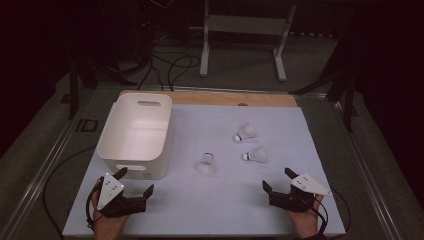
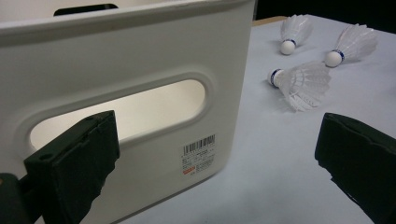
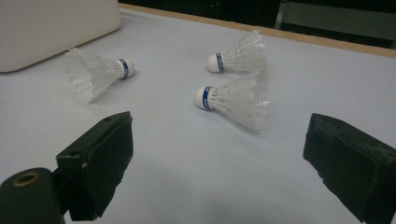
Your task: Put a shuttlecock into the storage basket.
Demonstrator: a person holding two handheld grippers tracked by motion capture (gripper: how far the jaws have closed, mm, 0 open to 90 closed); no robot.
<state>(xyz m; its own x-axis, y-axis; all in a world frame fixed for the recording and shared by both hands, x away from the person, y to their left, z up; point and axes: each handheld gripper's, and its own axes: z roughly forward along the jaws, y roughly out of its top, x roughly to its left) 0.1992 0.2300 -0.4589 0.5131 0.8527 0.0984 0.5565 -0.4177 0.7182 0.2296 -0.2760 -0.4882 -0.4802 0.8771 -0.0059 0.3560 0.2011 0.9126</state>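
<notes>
Three white feather shuttlecocks lie on the white table sheet. One [image 1: 206, 164] [image 2: 301, 81] [image 3: 95, 72] is near the white plastic bin [image 1: 135, 132] [image 2: 140, 70], and two lie farther right [image 1: 245, 133] [image 1: 255, 155] [image 3: 236, 56] [image 3: 236, 98]. My left gripper [image 1: 134, 181] [image 2: 219, 154] rests open at the front left, pointing at the bin's near wall with its handle slot. At the front right, my right gripper [image 1: 277, 178] [image 3: 219, 154] is open, its jaws wide apart and empty, facing the shuttlecocks from a short distance.
The white sheet [image 1: 200, 210] covers the table, with a wooden strip [image 1: 235, 98] along its far edge. A white frame stand [image 1: 245, 30] and dark cables [image 1: 170, 65] are on the floor behind. The bin looks empty from above.
</notes>
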